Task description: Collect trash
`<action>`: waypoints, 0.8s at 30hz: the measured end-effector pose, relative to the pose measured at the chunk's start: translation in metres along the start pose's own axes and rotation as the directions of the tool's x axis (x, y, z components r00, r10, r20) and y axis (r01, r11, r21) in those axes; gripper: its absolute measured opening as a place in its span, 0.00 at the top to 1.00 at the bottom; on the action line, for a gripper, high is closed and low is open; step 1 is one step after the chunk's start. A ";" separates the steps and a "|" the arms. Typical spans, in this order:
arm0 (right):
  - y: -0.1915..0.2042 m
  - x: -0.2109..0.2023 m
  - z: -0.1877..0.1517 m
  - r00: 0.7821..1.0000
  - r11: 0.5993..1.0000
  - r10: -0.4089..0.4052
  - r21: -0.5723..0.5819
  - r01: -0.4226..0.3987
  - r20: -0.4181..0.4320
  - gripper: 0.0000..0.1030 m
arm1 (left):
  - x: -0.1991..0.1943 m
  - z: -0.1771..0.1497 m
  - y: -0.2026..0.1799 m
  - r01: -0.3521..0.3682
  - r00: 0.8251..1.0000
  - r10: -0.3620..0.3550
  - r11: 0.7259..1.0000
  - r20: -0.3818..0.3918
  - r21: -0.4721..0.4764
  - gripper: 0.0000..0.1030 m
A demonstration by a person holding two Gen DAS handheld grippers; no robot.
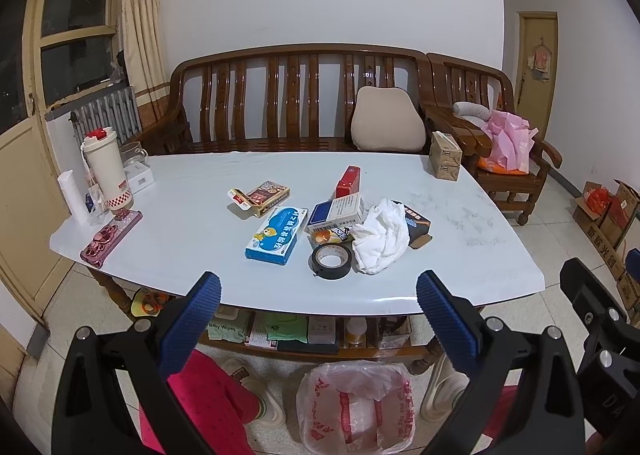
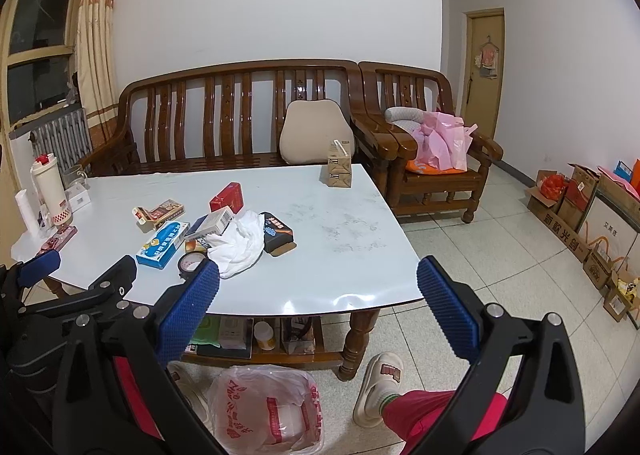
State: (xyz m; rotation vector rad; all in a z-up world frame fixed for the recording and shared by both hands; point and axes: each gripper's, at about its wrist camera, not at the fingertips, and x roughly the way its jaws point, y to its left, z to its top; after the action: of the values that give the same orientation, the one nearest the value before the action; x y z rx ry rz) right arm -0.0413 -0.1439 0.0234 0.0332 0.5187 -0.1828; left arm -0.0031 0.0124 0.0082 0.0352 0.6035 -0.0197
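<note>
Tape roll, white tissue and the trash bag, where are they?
Tape roll (image 1: 331,261), left wrist view, on its black side wall.
White tissue (image 1: 380,241), left wrist view, middle of the crumple.
Trash bag (image 2: 266,411), right wrist view, on its clear plastic.

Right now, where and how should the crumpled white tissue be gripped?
Pinch the raised bunched folds at the near end of the crumpled white tissue, coming from above: it lies loose and lumpy, and the tape roll and boxes crowd its left and far sides.

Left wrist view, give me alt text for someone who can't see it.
The open left gripper hovers before a white table littered with a crumpled tissue, small boxes and a black tape roll. A plastic-lined trash bin stands on the floor below, a wooden sofa behind.
</note>
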 end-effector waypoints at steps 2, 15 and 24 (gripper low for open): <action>0.000 0.000 0.000 1.000 1.000 -0.002 0.000 0.002 0.000 0.06 | 0.000 0.000 -0.001 -0.002 1.000 0.002 1.000 0.001 0.002 0.07; 0.001 0.000 -0.001 1.000 1.000 0.000 -0.001 0.000 0.000 0.06 | -0.001 0.000 0.000 -0.001 1.000 0.001 1.000 0.002 0.001 0.07; 0.001 0.000 0.000 1.000 1.000 0.000 -0.001 0.000 -0.001 0.06 | -0.001 0.000 -0.002 0.000 1.000 0.000 1.000 0.002 0.000 0.07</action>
State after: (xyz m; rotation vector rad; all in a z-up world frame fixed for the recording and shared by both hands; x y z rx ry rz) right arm -0.0414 -0.1430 0.0231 0.0325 0.5200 -0.1825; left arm -0.0043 0.0107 0.0088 0.0353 0.6010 -0.0201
